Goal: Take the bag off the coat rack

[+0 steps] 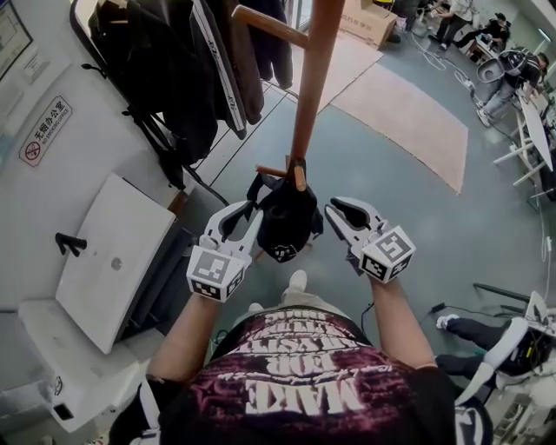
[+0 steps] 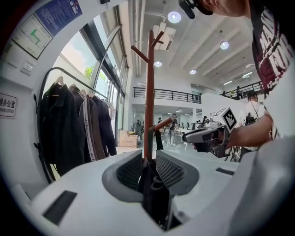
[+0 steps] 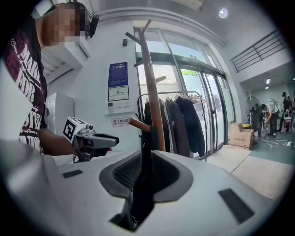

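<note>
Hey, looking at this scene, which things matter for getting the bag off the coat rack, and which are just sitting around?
Part of the job:
- black bag, hanging on a peg
- wooden coat rack

Just lying about:
- hanging dark coats
- cardboard box
- beige floor mat
- no-smoking wall sign

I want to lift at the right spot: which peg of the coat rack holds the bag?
The low peg, halfway down the pole: the black bag hangs from it. The top pegs are bare.
</note>
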### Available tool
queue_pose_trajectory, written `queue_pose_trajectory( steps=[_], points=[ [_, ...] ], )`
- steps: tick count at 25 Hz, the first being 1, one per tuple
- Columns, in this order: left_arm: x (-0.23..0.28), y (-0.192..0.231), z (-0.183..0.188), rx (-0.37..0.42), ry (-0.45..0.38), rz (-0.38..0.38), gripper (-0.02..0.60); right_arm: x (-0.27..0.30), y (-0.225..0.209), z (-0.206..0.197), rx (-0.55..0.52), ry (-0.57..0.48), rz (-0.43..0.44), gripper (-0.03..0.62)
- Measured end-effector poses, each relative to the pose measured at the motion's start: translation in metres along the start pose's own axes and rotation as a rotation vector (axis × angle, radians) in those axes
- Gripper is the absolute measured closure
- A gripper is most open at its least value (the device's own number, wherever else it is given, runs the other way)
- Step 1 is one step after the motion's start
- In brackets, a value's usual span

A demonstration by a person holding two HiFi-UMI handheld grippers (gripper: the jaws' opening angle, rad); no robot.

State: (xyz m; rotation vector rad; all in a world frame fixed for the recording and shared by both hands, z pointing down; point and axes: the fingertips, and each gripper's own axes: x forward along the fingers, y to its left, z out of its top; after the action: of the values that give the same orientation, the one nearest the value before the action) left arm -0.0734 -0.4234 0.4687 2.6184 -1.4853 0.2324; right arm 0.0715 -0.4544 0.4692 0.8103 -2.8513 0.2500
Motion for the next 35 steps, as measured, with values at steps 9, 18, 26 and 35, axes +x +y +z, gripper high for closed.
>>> queue_pose_trajectory(
  steps=[9, 18, 26, 35],
  points=[
    [0.068, -0.002, -0.017, 0.044, 0.067, -0.05, 0.482, 0.054, -0.017, -0.024, 0.027, 0.066, 0.042, 0.48],
    [0.11, -0.004, -0.035, 0.089, 0.123, -0.036, 0.476, 0.088, -0.024, -0.039, 0.031, 0.104, 0.042, 0.479],
    [0.117, -0.002, -0.037, 0.113, 0.119, 0.004, 0.535, 0.094, -0.024, -0.038, 0.013, 0.086, -0.01, 0.578],
    [0.097, 0.004, -0.023, -0.042, 0.112, 0.012, 0.571, 0.077, -0.02, -0.032, 0.076, 0.073, -0.021, 0.585]
  ],
)
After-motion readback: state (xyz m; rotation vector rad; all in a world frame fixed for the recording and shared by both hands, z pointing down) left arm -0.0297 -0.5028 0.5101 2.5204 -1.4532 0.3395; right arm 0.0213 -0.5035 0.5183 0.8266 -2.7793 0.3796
